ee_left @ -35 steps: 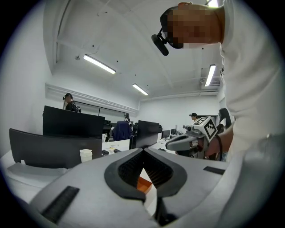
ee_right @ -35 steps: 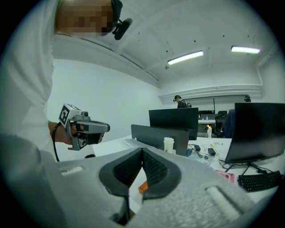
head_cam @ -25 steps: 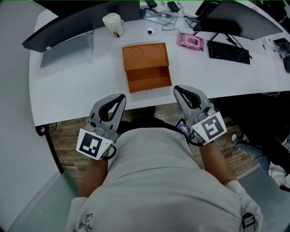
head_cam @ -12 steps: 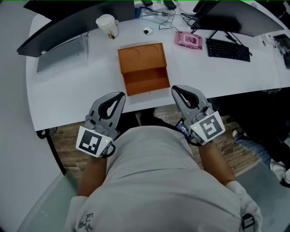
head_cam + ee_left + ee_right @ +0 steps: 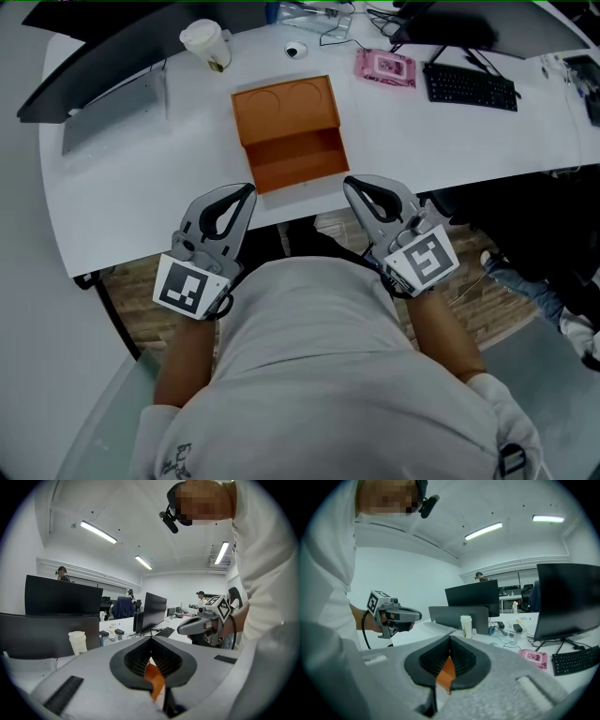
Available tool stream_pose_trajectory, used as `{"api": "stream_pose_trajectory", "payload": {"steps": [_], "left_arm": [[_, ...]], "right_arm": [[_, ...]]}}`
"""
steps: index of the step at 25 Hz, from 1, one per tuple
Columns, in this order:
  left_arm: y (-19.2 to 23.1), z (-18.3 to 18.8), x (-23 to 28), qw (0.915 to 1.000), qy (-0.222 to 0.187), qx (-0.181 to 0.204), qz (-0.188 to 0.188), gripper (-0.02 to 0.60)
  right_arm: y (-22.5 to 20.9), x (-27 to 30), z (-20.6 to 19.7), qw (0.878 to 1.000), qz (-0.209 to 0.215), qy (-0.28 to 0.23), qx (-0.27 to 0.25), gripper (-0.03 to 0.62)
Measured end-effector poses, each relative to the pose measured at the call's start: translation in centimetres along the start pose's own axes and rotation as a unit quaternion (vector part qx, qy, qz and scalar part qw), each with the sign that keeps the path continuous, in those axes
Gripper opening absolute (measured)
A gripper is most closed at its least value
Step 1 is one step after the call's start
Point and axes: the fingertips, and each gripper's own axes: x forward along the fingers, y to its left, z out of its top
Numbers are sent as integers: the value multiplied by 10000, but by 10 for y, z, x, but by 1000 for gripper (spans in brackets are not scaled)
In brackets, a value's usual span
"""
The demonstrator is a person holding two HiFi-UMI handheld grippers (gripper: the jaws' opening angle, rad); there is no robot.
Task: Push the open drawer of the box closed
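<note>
An orange box (image 5: 286, 103) lies on the white table (image 5: 131, 202), with its open drawer (image 5: 298, 161) pulled out toward the front edge. My left gripper (image 5: 246, 190) is shut and empty, its tip at the table's front edge just left of the drawer. To the drawer's right, my right gripper (image 5: 350, 182) is also shut and empty at that edge. Neither touches the box. In the left gripper view the left gripper (image 5: 151, 638) shows a strip of the orange box (image 5: 154, 679) behind its jaws. The right gripper (image 5: 450, 638) shows the same orange box (image 5: 447, 672).
A paper cup (image 5: 206, 44), a small white round object (image 5: 294, 50), a pink pack (image 5: 385, 67) and a black keyboard (image 5: 471, 86) lie behind and right of the box. A grey laptop (image 5: 112, 108) sits at the left. Dark monitors stand along the back.
The head view has shifted a little, so the table sits higher and further left in the picture. Both grippers stay shut at the table's front edge, on either side of the drawer.
</note>
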Motion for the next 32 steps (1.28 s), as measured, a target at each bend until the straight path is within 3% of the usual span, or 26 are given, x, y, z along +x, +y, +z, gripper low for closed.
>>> {"api": "stream_pose_trajectory", "payload": {"steps": [14, 21, 32], "left_arm": [[9, -47, 15, 9991, 353, -206, -140, 0], [13, -83, 23, 9971, 630, -374, -189, -2], [22, -130, 31, 9944, 866, -564, -218, -1]], "right_arm": [[-1, 26, -53, 9987, 18, 479, 195, 5], [4, 42, -82, 9973, 121, 722, 106, 48], [6, 59, -149, 9899, 224, 1301, 510, 75]]}}
